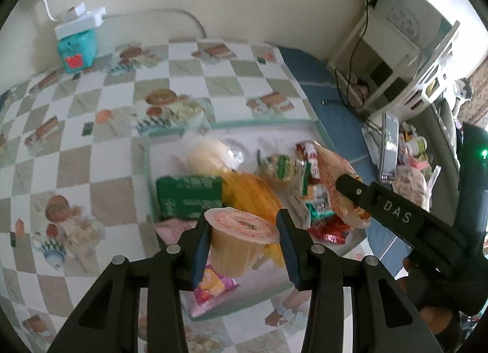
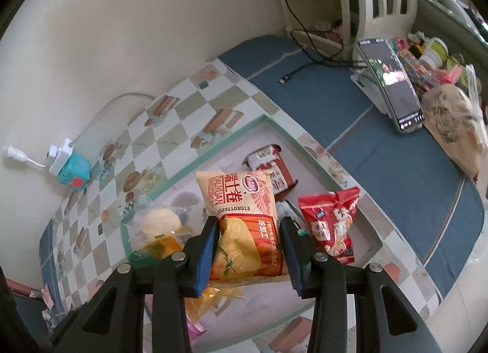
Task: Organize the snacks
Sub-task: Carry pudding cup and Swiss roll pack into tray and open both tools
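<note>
While left tongs (image 1: 244, 241) clamp jelly cup (image 1: 236, 243), right tongs (image 2: 248, 249) grip "DAIJIUAN" packet (image 2: 241, 215).

We see a tray (image 2: 213, 151) lying on the checked cloth (image 2: 170, 127) of the counter (image 2: 396, 170), with snacks heaped inside it. A jelly cup (image 1: 241, 237) sits between the left tongs (image 1: 244, 246), above the tray's near edge. A snack bag (image 2: 244, 225) sits between the right tongs (image 2: 248, 249); another packet (image 2: 331, 225) lies just right of it. A phone (image 2: 393, 84) stands propped behind, to the right.
</note>
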{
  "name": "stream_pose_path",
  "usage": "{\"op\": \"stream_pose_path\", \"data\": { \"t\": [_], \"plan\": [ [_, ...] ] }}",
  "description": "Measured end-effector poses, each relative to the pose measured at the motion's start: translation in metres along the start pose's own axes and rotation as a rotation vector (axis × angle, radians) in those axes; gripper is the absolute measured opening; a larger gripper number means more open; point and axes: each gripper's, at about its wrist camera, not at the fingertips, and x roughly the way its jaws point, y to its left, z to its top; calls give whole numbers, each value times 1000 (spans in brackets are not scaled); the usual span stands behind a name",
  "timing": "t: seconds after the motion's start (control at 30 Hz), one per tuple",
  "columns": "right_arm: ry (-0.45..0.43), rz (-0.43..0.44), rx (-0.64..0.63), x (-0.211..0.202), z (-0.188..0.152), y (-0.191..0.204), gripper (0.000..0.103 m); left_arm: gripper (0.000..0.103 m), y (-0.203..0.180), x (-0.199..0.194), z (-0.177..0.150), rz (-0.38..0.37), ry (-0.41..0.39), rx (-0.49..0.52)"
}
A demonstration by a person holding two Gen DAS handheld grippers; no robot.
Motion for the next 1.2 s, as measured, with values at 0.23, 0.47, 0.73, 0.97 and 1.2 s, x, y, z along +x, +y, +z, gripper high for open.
{"op": "stream_pose_path", "data": {
  "t": [0.23,0.47,0.73,0.97,1.2],
  "plan": [
    [47,-9,-11,14,-9,-2,44,44,-2,18,-12,-2,55,-34],
    [71,-10,-49,22,-12,8,44,44,-5,29,-14,4,81,-35],
    [88,-18,-74,27,-14,15,44,44,3,37,-14,17,102,-64],
    [100,-21,-57,28,-15,15,49,44,6,39,-13,14,109,-82],
    [101,-28,-33,28,-14,10,61,60,9,33,-10,12,91,-89]
  ]
}}
